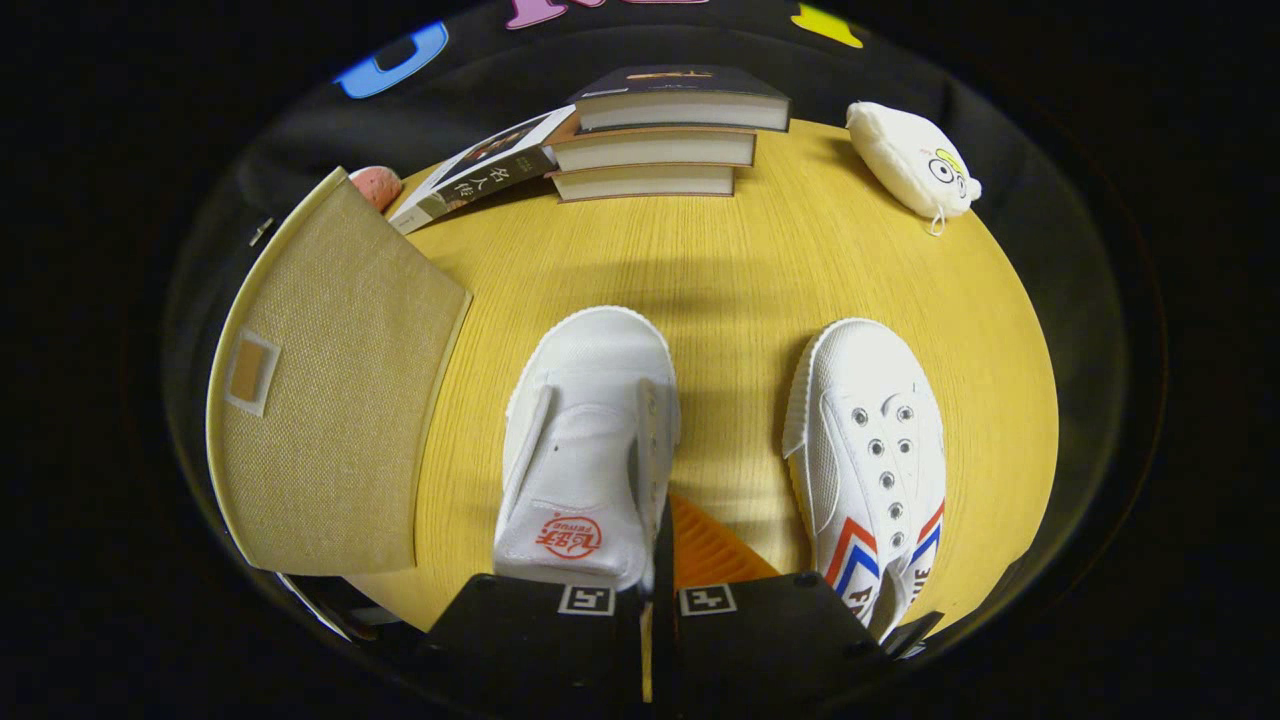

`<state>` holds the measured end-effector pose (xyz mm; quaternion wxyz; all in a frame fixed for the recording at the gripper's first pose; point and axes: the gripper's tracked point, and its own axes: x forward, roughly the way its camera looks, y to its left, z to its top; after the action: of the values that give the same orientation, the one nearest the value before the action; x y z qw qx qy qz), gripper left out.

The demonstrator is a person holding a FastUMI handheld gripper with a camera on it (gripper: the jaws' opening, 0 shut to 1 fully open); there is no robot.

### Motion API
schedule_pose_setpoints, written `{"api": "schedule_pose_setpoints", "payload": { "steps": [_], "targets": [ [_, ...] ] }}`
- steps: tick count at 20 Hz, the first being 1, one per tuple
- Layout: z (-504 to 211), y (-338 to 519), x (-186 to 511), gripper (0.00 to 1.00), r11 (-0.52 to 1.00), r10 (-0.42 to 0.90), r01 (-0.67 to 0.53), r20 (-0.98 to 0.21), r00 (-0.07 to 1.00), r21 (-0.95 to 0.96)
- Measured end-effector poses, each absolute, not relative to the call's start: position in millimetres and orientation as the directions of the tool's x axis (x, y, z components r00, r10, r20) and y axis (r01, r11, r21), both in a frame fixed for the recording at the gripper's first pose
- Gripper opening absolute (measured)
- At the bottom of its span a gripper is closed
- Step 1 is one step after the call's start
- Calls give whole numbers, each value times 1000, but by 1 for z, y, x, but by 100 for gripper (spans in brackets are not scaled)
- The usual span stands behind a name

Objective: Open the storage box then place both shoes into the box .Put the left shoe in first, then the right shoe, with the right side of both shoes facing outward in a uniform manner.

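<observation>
Shoes are seen on the yellow wooden surface [720, 260]. The nearer white shoe [590, 440] is just ahead of the tongs [655, 600], toe pointing away; its collar edge is pinched at the narrow gap where the two fingers are pressed close together. A red logo is visible on the shoe's tongue. An orange ribbed pad [710, 550] is noted beside that shoe, just above the right finger.

The second white shoe [870, 450], with red and blue side stripes and metal eyelets, is placed to the right of the first, apart from it, toe also pointing away.

The storage box [330, 400], covered in beige fabric with a small label patch, is located left of the held shoe; its lid is closed. A pinkish round object [377, 185] is partly hidden behind the box's far corner.

Beyond the shoes, a stack of three books [665, 135] is recorded at the far edge of the surface, with another book [485, 170] leaning against it on the left. A white plush pouch [912, 160] with a printed eye is lying at the far right.
</observation>
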<state>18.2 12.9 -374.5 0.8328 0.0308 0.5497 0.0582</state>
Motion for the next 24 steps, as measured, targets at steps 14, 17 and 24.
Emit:
{"api": "schedule_pose_setpoints", "payload": {
  "steps": [14,17,24],
  "targets": [
    [-295,32,5,7,971,210,3,-863,460,238],
    [-254,43,5,6,967,222,-7,-835,503,253],
    [-165,101,9,6,937,289,3,-779,557,350]
  ]
}}
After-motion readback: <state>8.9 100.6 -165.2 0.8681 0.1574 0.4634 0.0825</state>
